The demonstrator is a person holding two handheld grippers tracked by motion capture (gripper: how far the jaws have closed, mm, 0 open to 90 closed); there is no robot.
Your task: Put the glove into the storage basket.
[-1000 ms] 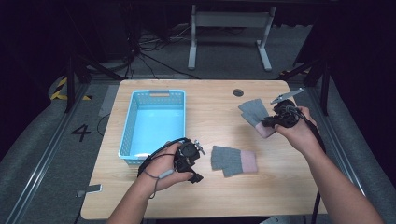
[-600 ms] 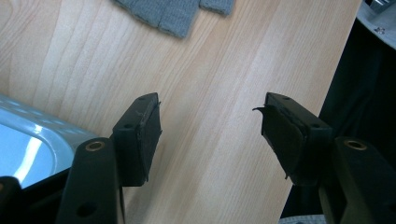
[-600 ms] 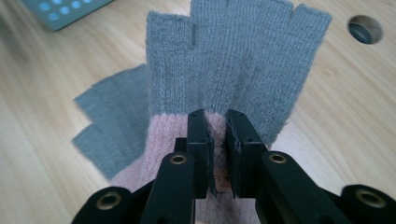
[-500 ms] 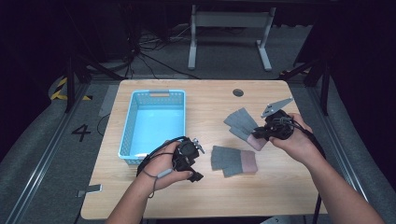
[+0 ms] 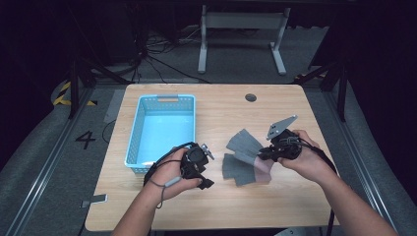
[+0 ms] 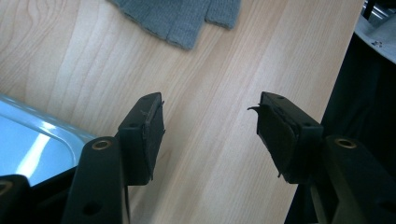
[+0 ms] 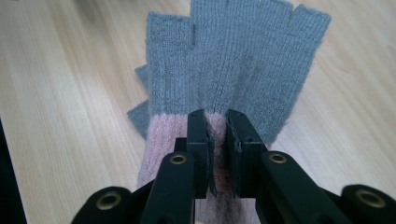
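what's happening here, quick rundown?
A person works at a wooden table with a gripper in each hand. The right gripper is pinching a grey glove by its pink cuff, holding it above a second glove lying flat. The left gripper sits open with nothing between its jaws, beside a blue basket.

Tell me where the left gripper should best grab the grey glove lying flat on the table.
Probably the pink cuff of the flat glove: a thicker, straight edge, unlike the floppy finger stubs. Come down from above, once the right gripper carries the other glove clear.
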